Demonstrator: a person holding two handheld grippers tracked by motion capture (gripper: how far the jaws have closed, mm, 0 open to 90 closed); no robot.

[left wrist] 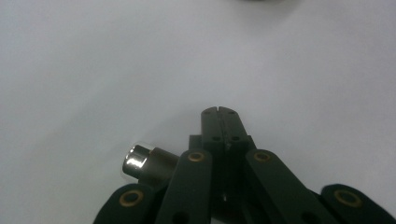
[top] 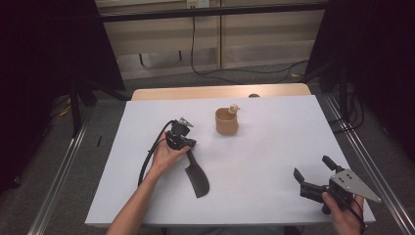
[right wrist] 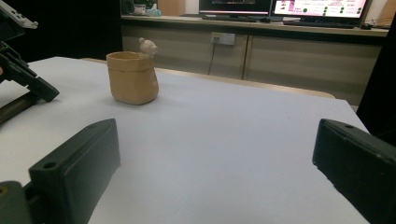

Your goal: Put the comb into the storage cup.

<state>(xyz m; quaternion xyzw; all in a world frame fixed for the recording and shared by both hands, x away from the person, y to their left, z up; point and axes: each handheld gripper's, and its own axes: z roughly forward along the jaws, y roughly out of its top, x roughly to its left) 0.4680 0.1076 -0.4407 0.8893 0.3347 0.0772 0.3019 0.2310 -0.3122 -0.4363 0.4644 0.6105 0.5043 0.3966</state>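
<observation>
A dark cleaver [top: 197, 178] lies on the white table [top: 264, 161], blade toward the front edge. Its handle runs up under my left gripper [top: 188, 144], which a hand holds over it. In the left gripper view the jaws are pressed together at my left gripper [left wrist: 219, 112] with nothing between the tips, and the handle's metal end cap [left wrist: 136, 161] pokes out below the linkage on the left. My right gripper [top: 312, 167] rests near the front right corner, jaws wide apart and empty; from its own camera my right gripper [right wrist: 217, 168] faces a tan pot [right wrist: 133, 77].
The tan pot [top: 226, 121] with a small bear figure [top: 234, 107] on its rim stands at the table's middle back. A wooden strip [top: 220, 91] borders the far edge. Metal rails [top: 362, 161] run along both sides. A cable [top: 147, 159] trails from the left gripper.
</observation>
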